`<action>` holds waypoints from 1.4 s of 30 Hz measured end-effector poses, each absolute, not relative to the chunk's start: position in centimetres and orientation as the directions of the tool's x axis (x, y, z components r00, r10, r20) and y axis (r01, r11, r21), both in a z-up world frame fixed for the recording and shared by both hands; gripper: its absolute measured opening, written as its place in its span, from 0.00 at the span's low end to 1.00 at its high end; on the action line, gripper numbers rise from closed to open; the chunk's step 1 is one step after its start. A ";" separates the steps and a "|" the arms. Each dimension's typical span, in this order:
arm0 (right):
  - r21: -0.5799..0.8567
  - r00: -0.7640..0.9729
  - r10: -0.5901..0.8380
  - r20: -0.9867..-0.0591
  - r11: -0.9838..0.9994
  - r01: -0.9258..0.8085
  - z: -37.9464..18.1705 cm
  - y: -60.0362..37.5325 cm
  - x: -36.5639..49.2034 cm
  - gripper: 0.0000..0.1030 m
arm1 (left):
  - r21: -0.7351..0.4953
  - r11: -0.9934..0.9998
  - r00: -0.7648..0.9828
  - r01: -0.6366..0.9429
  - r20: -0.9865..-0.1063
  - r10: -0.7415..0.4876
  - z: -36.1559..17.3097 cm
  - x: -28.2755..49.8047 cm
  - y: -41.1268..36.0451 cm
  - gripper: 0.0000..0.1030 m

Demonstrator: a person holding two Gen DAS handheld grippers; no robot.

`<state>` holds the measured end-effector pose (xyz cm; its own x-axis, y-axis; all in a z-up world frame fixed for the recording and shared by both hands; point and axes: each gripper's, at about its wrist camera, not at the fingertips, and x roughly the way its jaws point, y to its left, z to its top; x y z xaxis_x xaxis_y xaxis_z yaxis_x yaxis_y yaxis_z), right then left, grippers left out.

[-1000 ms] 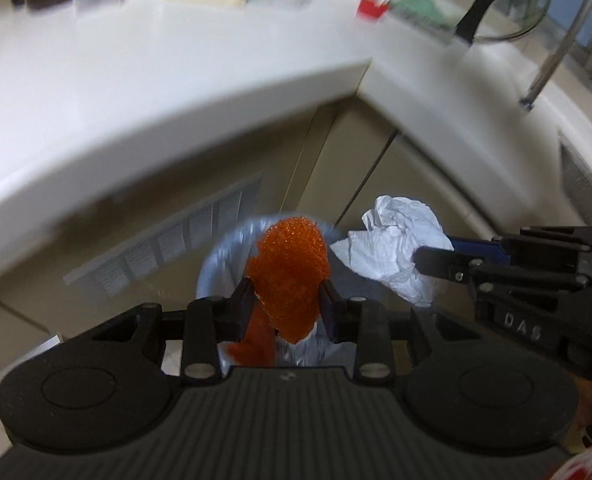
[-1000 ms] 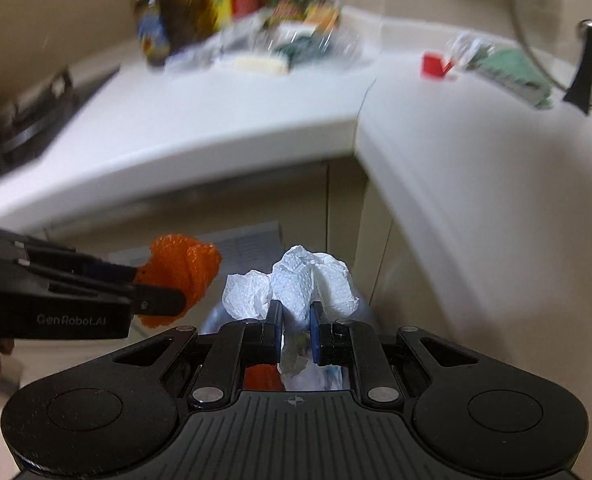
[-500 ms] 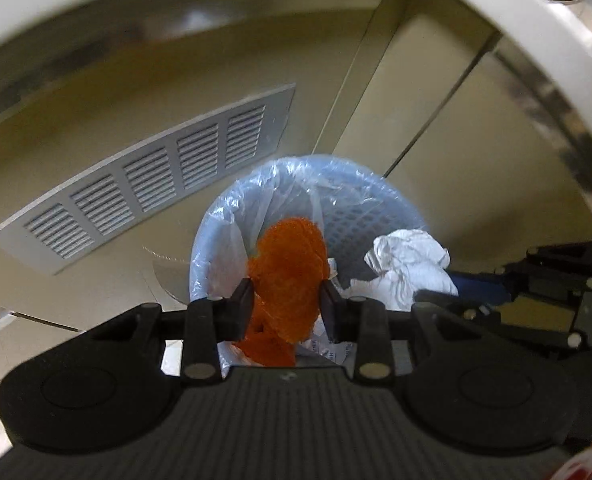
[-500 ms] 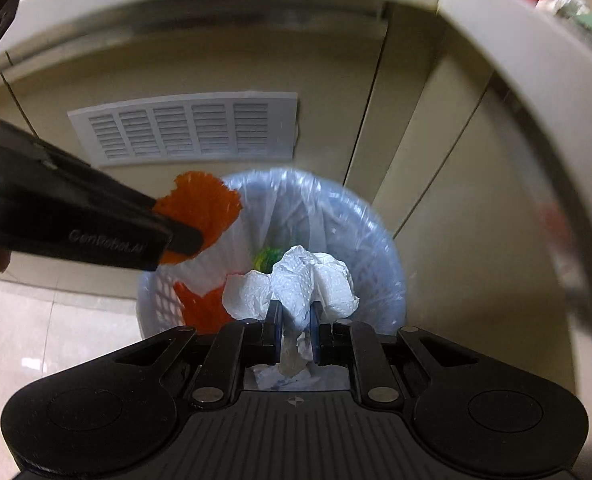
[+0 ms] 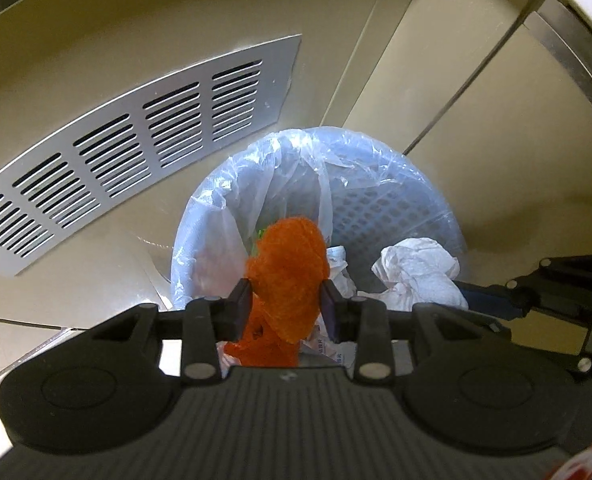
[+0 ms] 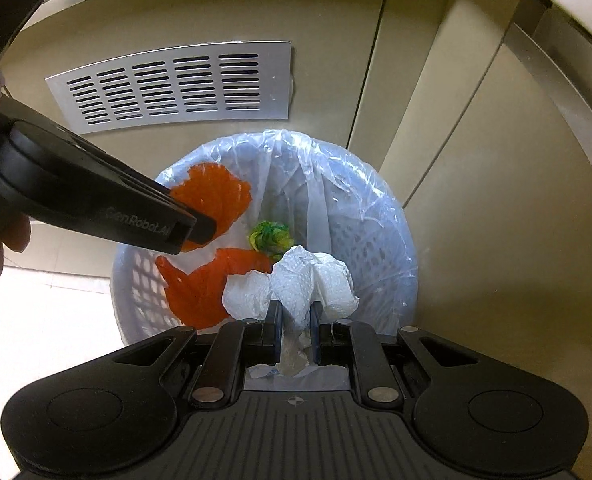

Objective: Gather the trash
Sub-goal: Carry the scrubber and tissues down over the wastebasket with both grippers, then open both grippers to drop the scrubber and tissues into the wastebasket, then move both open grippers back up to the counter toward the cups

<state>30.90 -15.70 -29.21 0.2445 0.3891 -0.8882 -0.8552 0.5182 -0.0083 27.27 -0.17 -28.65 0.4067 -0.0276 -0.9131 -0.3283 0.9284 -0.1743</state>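
Now we hold the left gripper (image 5: 285, 304) clamped on a crumpled orange mesh net (image 5: 285, 276) and the right gripper (image 6: 295, 320) clamped on a crumpled white paper towel (image 6: 296, 280). Both have descended from counter height to just above the bag-lined white plastic bin (image 6: 392, 240), so release is next. The bin's bottom is hidden.

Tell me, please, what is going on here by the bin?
A person is collecting trash with a hand-held gripper in each hand. The left hand-held gripper is shut on an orange mesh wad, and the right hand-held gripper is shut on a crumpled white paper towel. Both are held over the open, bag-lined waste basket in front of the cabinet. Neither piece has been dropped yet; a green scrap lies inside.
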 end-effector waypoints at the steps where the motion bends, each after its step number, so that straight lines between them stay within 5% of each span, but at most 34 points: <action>1: -0.005 0.242 0.389 -0.889 0.521 -0.854 -29.3 -15.7 31.0 0.14 | -0.172 0.927 0.409 -0.333 -0.912 -0.023 -28.7 27.3 -0.1 0.37; 4: 0.007 0.235 0.389 -0.890 0.529 -0.849 -29.5 -15.7 31.1 0.14 | -0.175 0.923 0.410 -0.341 -0.912 -0.021 -28.7 27.4 -0.1 0.47; 27: 0.077 0.205 0.422 -0.883 0.561 -0.824 -29.7 -14.8 31.7 0.14 | -0.137 0.899 0.390 -0.416 -0.920 0.040 -27.6 23.8 2.5 0.51; 29: 0.090 0.191 0.421 -0.887 0.563 -0.821 -29.9 -14.6 31.8 0.27 | -0.136 0.897 0.387 -0.420 -0.921 0.042 -27.6 23.6 2.6 0.51; 30: 0.096 0.188 0.419 -0.888 0.571 -0.815 -30.1 -14.5 31.8 0.53 | -0.135 0.897 0.386 -0.421 -0.921 0.043 -27.7 23.5 2.6 0.51; 31: 0.110 0.183 0.424 -0.887 0.579 -0.808 -30.1 -14.6 32.0 0.66 | -0.135 0.896 0.386 -0.422 -0.922 0.043 -27.7 23.4 2.7 0.51; 42: 0.090 0.200 0.421 -0.885 0.576 -0.813 -29.1 -15.2 31.2 0.66 | -0.155 0.887 0.407 -0.434 -0.913 0.039 -26.2 22.4 2.8 0.51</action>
